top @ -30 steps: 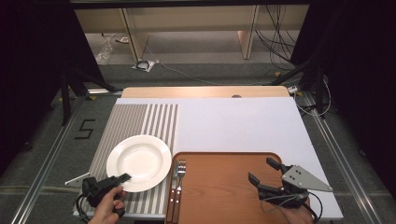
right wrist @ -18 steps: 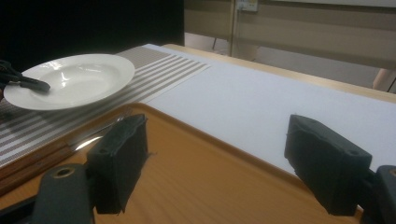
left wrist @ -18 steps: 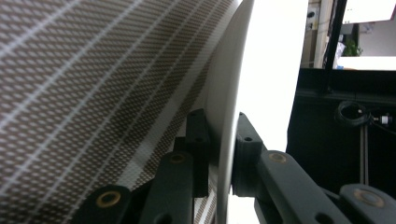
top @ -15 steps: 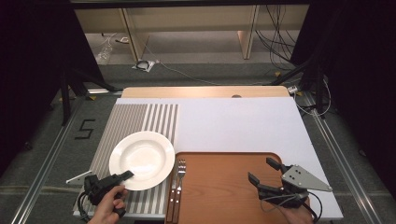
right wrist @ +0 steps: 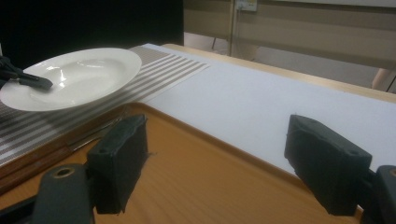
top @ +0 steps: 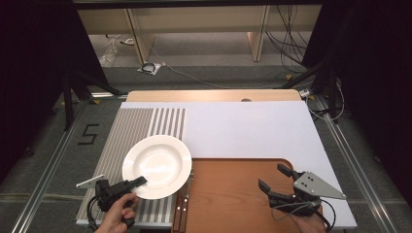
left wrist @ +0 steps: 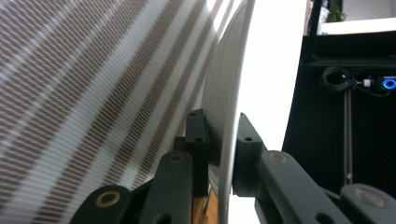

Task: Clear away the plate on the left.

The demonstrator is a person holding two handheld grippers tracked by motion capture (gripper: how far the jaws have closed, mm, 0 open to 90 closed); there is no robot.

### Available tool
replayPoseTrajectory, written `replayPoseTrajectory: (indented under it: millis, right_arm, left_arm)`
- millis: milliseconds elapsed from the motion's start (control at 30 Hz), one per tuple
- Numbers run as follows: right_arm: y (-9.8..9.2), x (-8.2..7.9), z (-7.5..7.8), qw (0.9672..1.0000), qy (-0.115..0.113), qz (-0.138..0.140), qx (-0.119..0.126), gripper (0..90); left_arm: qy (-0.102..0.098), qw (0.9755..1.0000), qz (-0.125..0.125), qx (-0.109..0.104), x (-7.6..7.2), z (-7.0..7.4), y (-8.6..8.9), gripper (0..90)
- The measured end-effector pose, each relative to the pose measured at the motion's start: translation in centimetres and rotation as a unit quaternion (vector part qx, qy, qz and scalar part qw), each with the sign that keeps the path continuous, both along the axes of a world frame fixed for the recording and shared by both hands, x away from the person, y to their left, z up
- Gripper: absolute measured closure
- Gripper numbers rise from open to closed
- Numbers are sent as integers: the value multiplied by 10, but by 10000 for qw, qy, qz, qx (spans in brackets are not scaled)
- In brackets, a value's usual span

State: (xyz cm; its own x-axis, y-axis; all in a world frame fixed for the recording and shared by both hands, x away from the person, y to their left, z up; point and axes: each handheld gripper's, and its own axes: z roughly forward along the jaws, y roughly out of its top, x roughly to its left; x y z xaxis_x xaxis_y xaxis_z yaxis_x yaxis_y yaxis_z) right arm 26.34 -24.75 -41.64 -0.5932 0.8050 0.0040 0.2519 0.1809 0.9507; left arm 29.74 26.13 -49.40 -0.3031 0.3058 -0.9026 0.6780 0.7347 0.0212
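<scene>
on the near left part of the table, one round white ceramic plate (top: 158,166) is held above one striped grey-and-white placemat (top: 141,127). the left gripper (top: 137,182) is closed on the near left rim of this plate: in the left gripper view its two black jaws press on the thin rim (left wrist: 229,140), one on each side. in the right gripper view the plate (right wrist: 74,77) is lifted from the mat and a little tilted, and one jaw of the left gripper (right wrist: 32,81) lies on its rim.

one brown wooden tray (top: 233,189) with rounded corners lies at the near middle, just right of the plate. the right edge of the plate hangs over the left edge of the tray. between the mat and the tray there are two pieces of cutlery with dark wooden handles (top: 180,213), side by side; their far ends are under the plate, so i cannot tell which kind they are.

the right gripper (top: 278,177) is over the near right part of the tray, its two jaws wide apart with nothing between them. one white sheet (top: 252,128) covers the far and right part of the table.
</scene>
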Motion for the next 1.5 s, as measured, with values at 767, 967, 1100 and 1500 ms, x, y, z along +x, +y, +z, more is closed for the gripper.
replayPoseTrajectory:
  millis: [767, 967, 1100, 1500]
  right_arm:
    - [0, 0, 0, 10000, -19, -2, 36, 224]
    - [-1, 0, 0, 10000, -21, -2, 33, 223]
    - [-1, 0, 0, 10000, -13, -8, 28, 223]
    - [0, 1, 0, 10000, -2, -8, 36, 223]
  left_arm:
    - [-123, 9973, -699, -207, 4, 6, -38, 793]
    - [-146, 9954, -938, -113, 6, 9, -52, 793]
    - [-158, 9938, -1092, -102, 6, 10, -63, 793]
    - [-84, 9875, -1574, -80, 9, 8, -96, 793]
